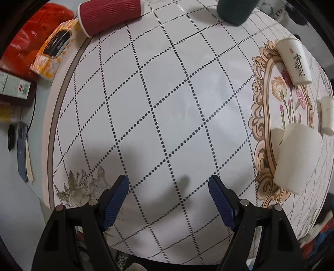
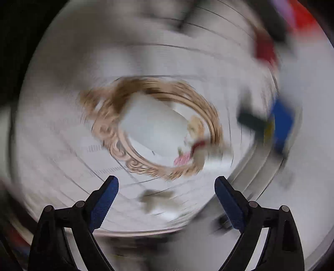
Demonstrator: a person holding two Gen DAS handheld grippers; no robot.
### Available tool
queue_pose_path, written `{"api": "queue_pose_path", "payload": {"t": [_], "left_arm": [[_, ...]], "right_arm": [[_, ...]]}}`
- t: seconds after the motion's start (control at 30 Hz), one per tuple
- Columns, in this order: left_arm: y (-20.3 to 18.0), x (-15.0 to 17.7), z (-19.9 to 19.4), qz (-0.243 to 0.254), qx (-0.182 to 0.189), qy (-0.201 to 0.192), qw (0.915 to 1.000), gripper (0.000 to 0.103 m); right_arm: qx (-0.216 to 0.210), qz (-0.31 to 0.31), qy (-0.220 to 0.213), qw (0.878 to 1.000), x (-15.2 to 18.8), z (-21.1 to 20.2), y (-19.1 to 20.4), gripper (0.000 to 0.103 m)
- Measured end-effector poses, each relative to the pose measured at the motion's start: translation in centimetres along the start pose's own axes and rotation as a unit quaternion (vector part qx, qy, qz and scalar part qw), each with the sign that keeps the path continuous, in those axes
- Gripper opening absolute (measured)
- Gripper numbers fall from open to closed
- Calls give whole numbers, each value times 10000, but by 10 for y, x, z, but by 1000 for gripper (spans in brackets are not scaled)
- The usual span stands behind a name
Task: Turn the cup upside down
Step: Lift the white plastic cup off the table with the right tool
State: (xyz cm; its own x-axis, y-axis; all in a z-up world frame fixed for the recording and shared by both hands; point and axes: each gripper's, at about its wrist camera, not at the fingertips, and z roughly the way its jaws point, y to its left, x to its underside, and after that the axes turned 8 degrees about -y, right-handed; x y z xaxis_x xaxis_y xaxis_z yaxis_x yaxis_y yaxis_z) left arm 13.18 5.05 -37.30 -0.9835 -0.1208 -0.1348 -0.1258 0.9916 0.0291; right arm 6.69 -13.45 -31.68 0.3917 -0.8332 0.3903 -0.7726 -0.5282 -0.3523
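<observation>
Both our left tongs and right tongs gape wide and hold nothing. The plain white cup stands on the tabletop at four o'clock, seemingly rim down, so the flip looks done; the right view is too blurred to confirm.

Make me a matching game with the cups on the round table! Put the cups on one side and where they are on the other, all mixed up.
Things, as seen from the left wrist camera:
1. red ribbed cup
2. dark green cup
3. cup with black writing
4. plain white cup

Places:
A. closest to the left gripper, on the gold-framed flower picture
B. far table edge, next to the orange box
C. far side, top middle of the view
D. top end of the flower picture

Pairs: 1-B, 2-C, 3-D, 4-A
</observation>
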Motion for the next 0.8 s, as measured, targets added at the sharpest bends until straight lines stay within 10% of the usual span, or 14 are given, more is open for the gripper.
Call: {"api": "queue_pose_path", "payload": {"t": [0.17,0.3,0.8], "left_arm": [[-5,-1,6,-245,-145,-30,9996,78],[-4,-1,12,-406,-199,-24,9990,78],[1,7,23,-493,-341,6,9982,78]], "right_arm": [[656,-3097,-408,9477,14,29,50,95],[862,-4235,-514,9003,26,61,53,95],[577,-4603,-825,8821,12,101,38,94]]}}
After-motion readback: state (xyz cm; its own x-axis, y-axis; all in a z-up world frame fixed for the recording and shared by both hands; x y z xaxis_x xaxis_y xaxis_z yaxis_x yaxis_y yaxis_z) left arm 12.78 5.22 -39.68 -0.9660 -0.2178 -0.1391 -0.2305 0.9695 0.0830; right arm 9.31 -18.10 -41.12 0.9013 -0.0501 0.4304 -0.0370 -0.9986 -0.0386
